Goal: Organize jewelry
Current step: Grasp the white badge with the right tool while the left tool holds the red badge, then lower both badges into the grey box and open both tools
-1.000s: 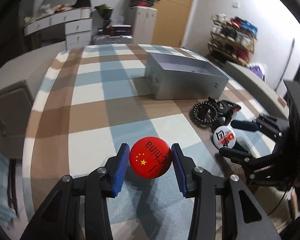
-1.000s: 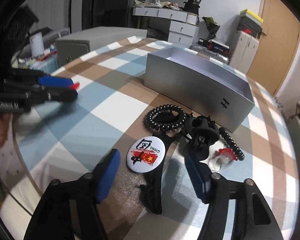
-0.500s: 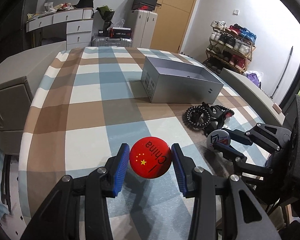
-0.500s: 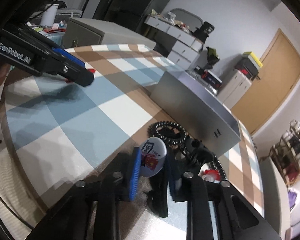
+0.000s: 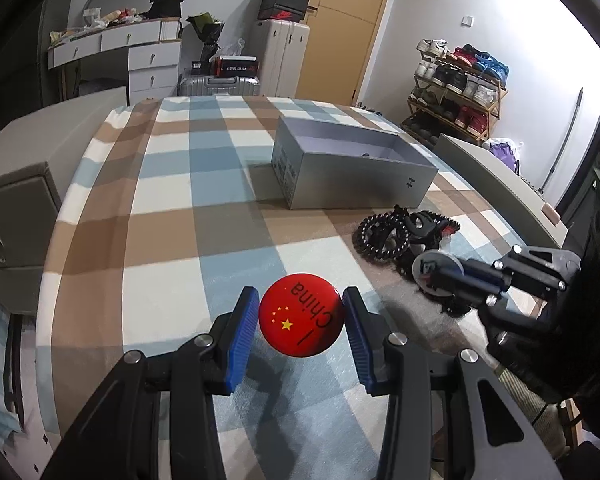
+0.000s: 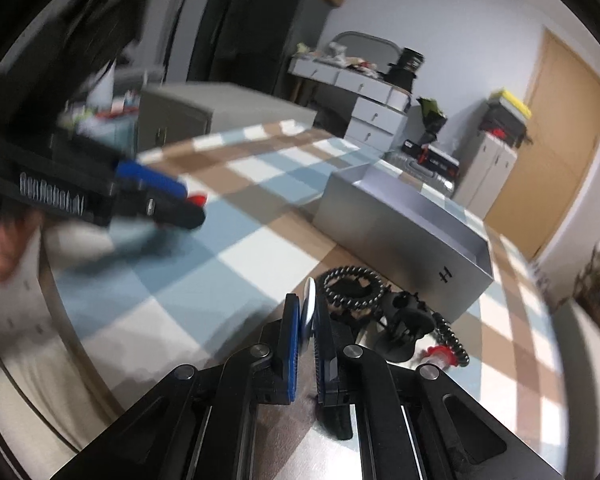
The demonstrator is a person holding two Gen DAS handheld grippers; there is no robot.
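Observation:
My left gripper (image 5: 300,300) is shut on a round red badge (image 5: 301,322) with yellow stars, held above the checked tablecloth (image 5: 160,240). My right gripper (image 6: 306,305) is shut on a white badge (image 6: 309,300), seen edge-on between its blue pads and lifted just off the cloth. In the left wrist view that white badge (image 5: 430,266) sits at the tip of the right gripper (image 5: 440,276). An open grey box (image 5: 352,172) stands beyond both. In the blurred right wrist view, the left gripper (image 6: 180,200) is at left.
Beside the grey box (image 6: 404,232) lie black coiled hair ties (image 6: 354,286), a black claw clip (image 6: 404,320) and a small red and clear piece (image 6: 440,356). A grey cabinet (image 5: 16,216) stands left of the table. Drawers and a shoe rack line the walls.
My right gripper closed on the white badge that lay flat on the cloth and raised it on edge. The left gripper kept hold of the red badge and barely moved.

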